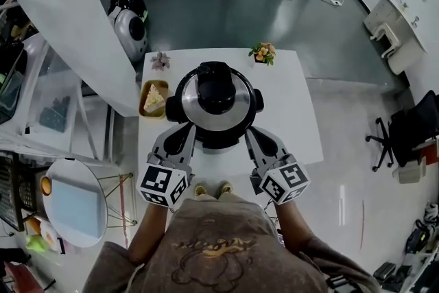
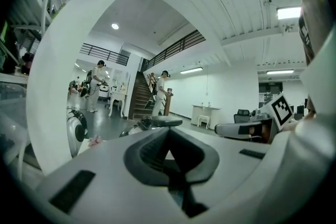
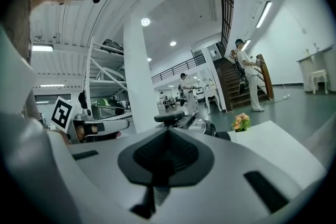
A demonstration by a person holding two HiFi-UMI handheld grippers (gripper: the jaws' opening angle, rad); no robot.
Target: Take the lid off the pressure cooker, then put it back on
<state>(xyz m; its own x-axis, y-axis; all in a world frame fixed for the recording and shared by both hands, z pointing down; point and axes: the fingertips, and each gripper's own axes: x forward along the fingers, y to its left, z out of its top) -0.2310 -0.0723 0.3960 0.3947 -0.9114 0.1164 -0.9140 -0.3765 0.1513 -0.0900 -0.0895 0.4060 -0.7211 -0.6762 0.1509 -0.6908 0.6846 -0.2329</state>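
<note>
The pressure cooker (image 1: 216,105) stands in the middle of the white table (image 1: 295,120). Its steel lid (image 1: 188,98) with a black central handle (image 1: 216,87) sits on it. My left gripper (image 1: 182,135) is just short of the cooker's near left side, and my right gripper (image 1: 251,135) is just short of its near right side. Both are shut and hold nothing. In the left gripper view the shut jaws (image 2: 168,153) point at the lid handle (image 2: 160,121). The right gripper view shows its shut jaws (image 3: 167,153) below the same handle (image 3: 170,118).
A wooden tray with food (image 1: 153,99) lies left of the cooker. An orange flower pot (image 1: 263,52) and a pink flower (image 1: 160,61) stand at the table's far edge. A white pillar (image 1: 62,10) rises at the left, with a round side table (image 1: 74,203) nearby. People stand in the distance.
</note>
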